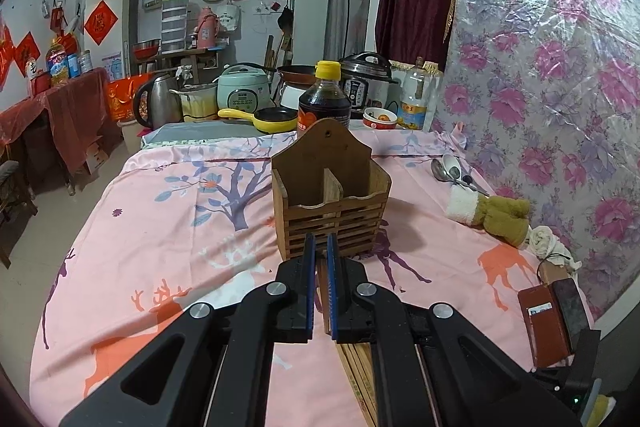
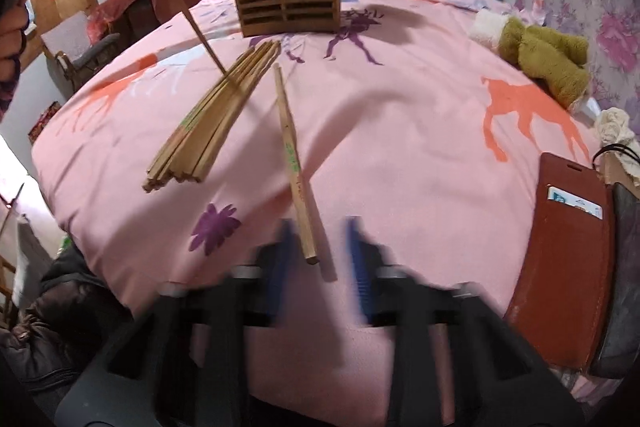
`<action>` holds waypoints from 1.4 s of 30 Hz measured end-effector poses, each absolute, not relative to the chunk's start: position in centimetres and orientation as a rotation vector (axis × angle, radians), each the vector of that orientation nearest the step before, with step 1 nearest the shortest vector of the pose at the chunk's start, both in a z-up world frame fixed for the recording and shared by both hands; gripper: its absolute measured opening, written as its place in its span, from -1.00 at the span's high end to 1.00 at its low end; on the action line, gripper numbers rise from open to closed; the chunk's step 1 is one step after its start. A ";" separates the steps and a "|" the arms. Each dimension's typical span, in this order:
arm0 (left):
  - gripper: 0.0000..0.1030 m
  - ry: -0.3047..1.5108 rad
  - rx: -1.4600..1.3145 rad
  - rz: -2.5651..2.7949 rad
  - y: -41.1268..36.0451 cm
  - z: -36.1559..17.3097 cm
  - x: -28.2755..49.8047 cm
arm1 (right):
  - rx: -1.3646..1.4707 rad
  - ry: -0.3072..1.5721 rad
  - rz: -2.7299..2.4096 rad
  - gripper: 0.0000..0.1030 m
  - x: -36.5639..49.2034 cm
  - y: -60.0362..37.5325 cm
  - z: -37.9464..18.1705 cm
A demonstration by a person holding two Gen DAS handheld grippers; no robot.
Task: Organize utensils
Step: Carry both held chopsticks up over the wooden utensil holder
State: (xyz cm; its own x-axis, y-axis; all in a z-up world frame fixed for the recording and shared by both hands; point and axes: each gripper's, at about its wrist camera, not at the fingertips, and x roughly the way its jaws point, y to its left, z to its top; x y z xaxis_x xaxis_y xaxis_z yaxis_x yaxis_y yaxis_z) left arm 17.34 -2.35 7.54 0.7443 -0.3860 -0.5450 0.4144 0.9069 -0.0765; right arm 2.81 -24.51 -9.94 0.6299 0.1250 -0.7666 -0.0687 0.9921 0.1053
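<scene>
Bamboo is nearly everything here: a slatted brown wooden utensil holder w/ two compartments point(image 1: 331, 205) stands upright on the pink deer-print tablecloth point(image 1: 168, 227), both compartments look empty. A bundle of pale bamboo chopsticks point(image 2: 212, 119) lies flat in front of it, near but not touching.

The left gripper point(image 1: 320, 247) is clenched on one thin bamboo chopstick point(image 2: 182, 5); from the right wrist view the stick hangs slanted, its tip down by the bundle. The right gripper point(image 2: 318, 241) is released, fingers apart, blurred, w/ the thick end of a single loose chopstick w/ green print point(image 2: 294, 163) between them; whether they touch it I cannot tell.

Handling, as I judge: the sticks are light, stiff, smooth, so they roll and slip easily on soft cloth. Better to pinch near the thick square end, pads across the flat sides, then tip it upright over one compartment. The holder seems light also, a hard push could tip it.

Approx. task state: early, most sticks are on the table. Metal spoons point(image 1: 452, 169) lie far right by the wall, beside a rolled olive and white towel point(image 1: 492, 213).
</scene>
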 end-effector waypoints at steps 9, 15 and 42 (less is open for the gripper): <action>0.88 0.580 0.053 -0.444 -2.7 8.4 17.8 | 0.021 0.651 0.083 0.88 4.5 -24.5 -1.8; 0.88 0.547 0.054 -0.460 -3.4 10.9 18.3 | 0.023 0.545 0.103 0.88 7.4 -24.1 3.7; 0.87 0.367 -0.013 -0.363 -5.8 16.2 27.3 | 0.072 0.543 0.088 0.88 22.8 -23.0 9.4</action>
State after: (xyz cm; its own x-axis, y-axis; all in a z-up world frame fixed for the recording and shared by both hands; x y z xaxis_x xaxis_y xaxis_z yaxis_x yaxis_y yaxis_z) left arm 27.27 -5.83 16.21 0.8700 -0.3489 -0.3485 0.3444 0.9357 -0.0771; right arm 22.84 -22.97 9.41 0.8526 0.1025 -0.5123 -0.0646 0.9937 0.0912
